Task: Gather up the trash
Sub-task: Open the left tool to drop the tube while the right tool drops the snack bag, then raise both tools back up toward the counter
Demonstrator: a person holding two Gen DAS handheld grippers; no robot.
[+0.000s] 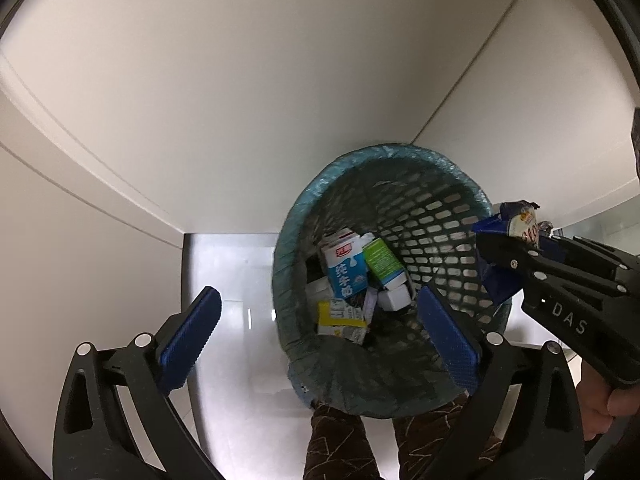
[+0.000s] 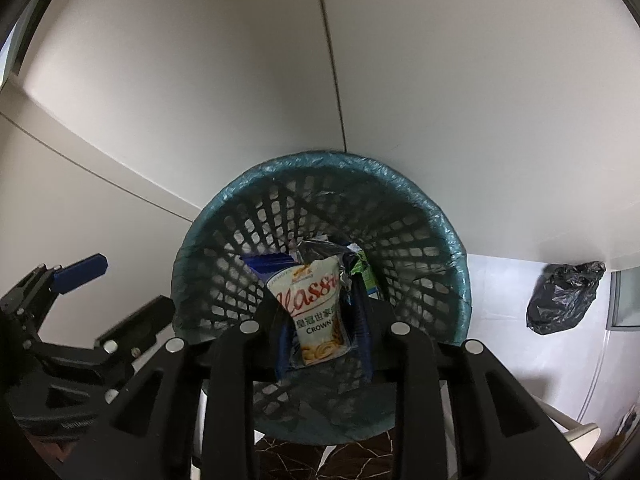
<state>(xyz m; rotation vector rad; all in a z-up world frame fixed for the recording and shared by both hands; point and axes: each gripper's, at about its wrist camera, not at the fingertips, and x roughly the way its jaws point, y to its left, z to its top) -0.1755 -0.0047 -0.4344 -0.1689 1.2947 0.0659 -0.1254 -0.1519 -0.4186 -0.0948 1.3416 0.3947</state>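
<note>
Pinching a crumpled snack wrapper (image 2: 320, 312) between their blue pads, the right tongs (image 2: 323, 332) hold it over the mouth of the mesh waste basket (image 2: 320, 168), which is lined with a teal bag and stands against a white wall. The left tongs (image 1: 316, 332) hang spread wide and empty above the same basket, one pad outside its rim and one over it. Down in the basket lie a blue-and-white milk carton (image 1: 345, 268), a green carton (image 1: 383, 261) and a yellow-and-white carton (image 1: 341, 318); a knotted black bag (image 2: 564, 296) sits on the floor, well apart to the right.
</note>
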